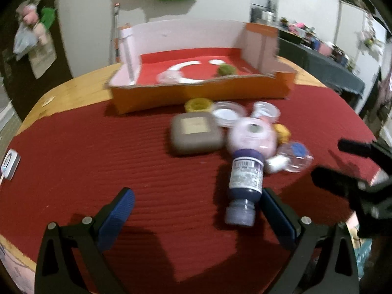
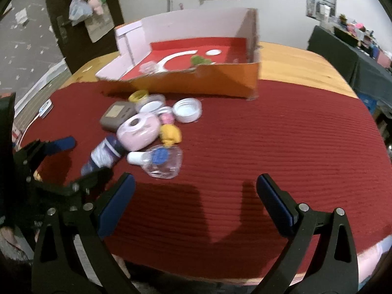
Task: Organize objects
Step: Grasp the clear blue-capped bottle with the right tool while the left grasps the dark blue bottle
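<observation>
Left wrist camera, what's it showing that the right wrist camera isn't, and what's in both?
Only the left wrist view shows the purple bottle lying between the open left gripper fingers. Only the right wrist view shows the white lid fully, and the open right gripper over bare red cloth. Both show the orange box and grey case.

Left gripper (image 1: 196,202): jaws spread wide, low over the table.
Right gripper (image 2: 196,188): wide open too, empty, beside it.

I'm working in a lived-in home: wooden worktop (image 2: 294,58) under red cloth (image 2: 245,147), cluttered side table (image 1: 325,56), bags hanging on a door (image 2: 80,7).
</observation>
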`<state>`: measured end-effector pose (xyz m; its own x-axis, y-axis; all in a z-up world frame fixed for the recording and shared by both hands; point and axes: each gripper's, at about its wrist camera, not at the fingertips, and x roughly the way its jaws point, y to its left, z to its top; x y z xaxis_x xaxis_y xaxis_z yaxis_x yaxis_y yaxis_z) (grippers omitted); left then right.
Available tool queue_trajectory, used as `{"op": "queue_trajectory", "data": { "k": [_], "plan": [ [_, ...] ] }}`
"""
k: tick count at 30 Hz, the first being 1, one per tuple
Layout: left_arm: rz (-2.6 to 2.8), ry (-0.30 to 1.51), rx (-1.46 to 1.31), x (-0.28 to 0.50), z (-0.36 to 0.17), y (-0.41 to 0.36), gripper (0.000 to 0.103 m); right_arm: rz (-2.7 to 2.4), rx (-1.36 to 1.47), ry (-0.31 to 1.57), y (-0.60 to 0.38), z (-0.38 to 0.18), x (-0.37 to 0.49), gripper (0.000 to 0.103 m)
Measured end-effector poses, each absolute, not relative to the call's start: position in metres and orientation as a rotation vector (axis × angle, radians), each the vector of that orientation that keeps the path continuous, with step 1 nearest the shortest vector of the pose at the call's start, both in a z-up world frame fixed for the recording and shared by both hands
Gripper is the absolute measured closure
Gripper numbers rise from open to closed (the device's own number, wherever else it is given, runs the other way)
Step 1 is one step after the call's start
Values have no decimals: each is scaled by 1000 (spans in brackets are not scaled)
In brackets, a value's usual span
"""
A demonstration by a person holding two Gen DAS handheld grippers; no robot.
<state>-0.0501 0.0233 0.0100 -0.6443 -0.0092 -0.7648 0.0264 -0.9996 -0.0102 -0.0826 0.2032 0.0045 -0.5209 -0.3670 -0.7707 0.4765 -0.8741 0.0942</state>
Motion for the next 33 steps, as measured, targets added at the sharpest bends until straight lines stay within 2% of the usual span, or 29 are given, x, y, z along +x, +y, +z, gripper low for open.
{"op": "queue_trajectory", "data": {
  "k": [10, 33],
  "plan": [
    [-2816, 111, 1256, -47, 9, -19, 1, -2383, 1139, 208, 172, -6, -83, 2],
    [-3019, 147, 1374, -83, 10, -3, 8, -2422, 1070, 185, 179, -9, -87, 4]
  ]
}}
